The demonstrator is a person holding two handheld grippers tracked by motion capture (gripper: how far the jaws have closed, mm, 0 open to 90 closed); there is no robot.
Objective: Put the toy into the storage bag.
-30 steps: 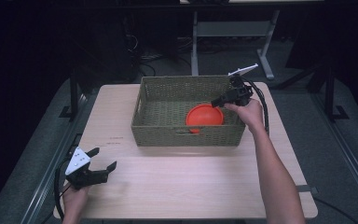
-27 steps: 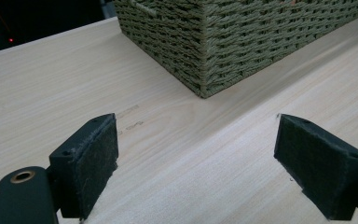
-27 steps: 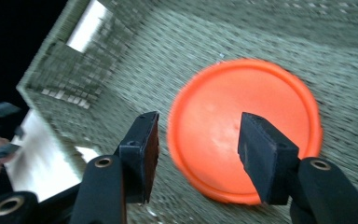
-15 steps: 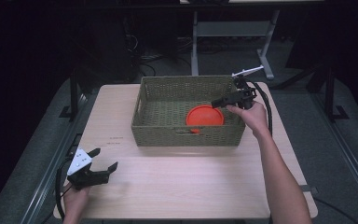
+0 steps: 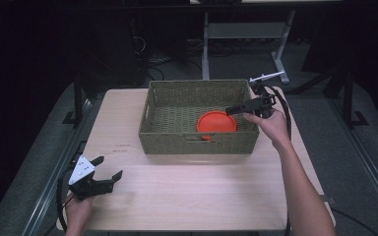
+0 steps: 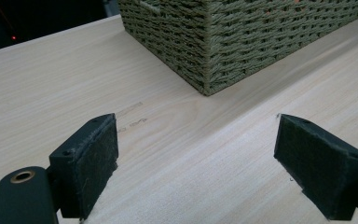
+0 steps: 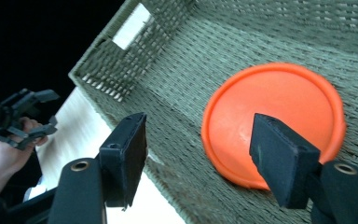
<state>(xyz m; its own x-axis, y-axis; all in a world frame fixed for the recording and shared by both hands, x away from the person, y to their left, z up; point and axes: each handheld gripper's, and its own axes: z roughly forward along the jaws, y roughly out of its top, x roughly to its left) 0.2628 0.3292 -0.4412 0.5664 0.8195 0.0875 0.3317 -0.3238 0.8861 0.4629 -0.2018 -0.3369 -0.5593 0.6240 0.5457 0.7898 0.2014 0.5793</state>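
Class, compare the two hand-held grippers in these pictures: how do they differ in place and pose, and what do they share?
Place: the left gripper sits low at the table's near left corner, while the right gripper is raised over the woven basket.
Aim: the left gripper faces bare tabletop toward the basket's outer corner; the right gripper points down into the basket at the orange plate.
Shared: both have black padded jaws spread apart, holding nothing.

Ahead of the left hand-held gripper (image 5: 97, 178) lies bare table (image 5: 187, 191), blocked only by the woven basket (image 6: 242, 42) wall beyond. Below the right hand-held gripper (image 7: 198, 154), the basket's open top gives entry; an orange plate (image 7: 279, 116) covers the floor there.
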